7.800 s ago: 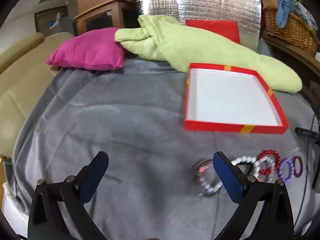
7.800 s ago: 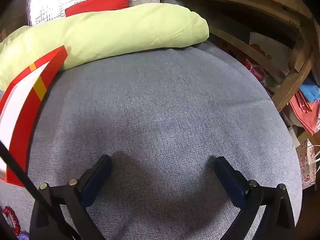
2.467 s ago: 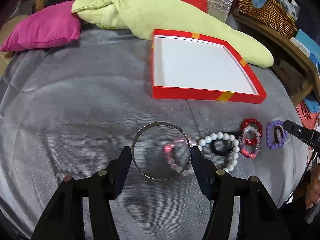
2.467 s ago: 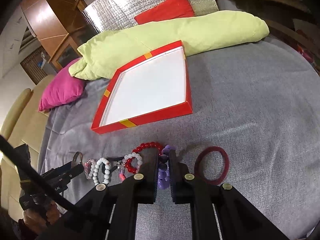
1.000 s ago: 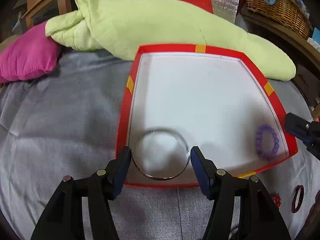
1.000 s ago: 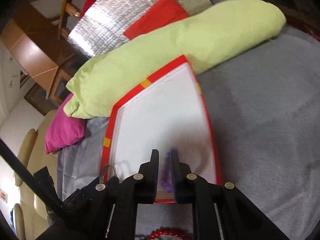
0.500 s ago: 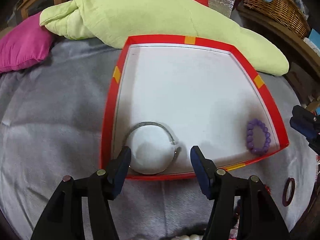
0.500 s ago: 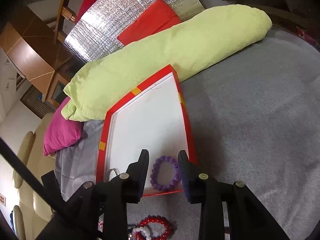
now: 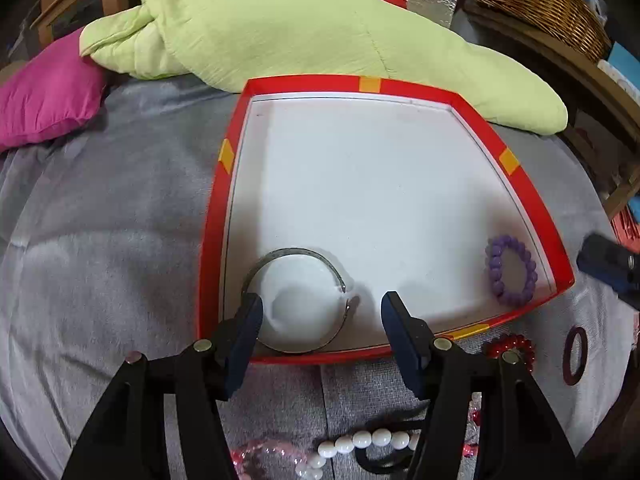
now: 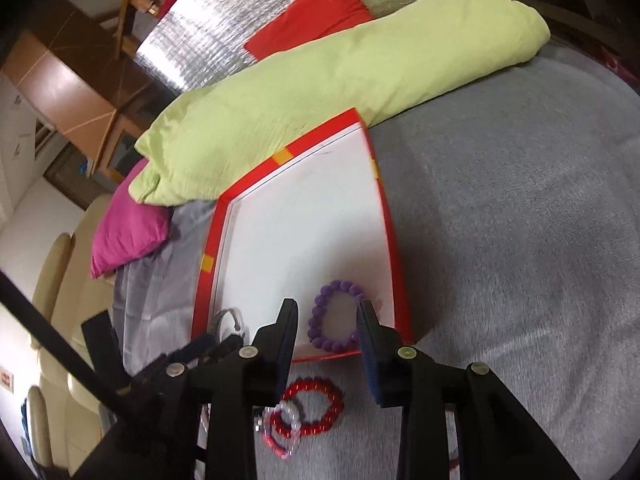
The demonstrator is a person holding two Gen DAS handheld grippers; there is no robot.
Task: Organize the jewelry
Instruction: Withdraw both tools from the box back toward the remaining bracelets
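Inside the red box (image 9: 528, 200), near its front wall, we see two pieces of jewelry lying loose on the white floor: a silver bangle (image 9: 296, 300) toward the left corner and a purple bead bracelet (image 9: 511, 276) toward the right corner. Our left hand-held gripper (image 9: 320, 308) hangs over the bangle with its jaws spread and nothing pinched. Our right hand-held gripper (image 10: 327, 316) frames the purple bracelet (image 10: 334, 322); its jaws have just been opening, and the pads stand clear of the beads. On the grey blanket (image 9: 100, 260) in front of the box lie a red bead bracelet (image 10: 314, 404), a white bead bracelet (image 9: 360, 440) and a maroon ring band (image 9: 574, 356). A light green pillow (image 9: 320, 32) rests behind the box.
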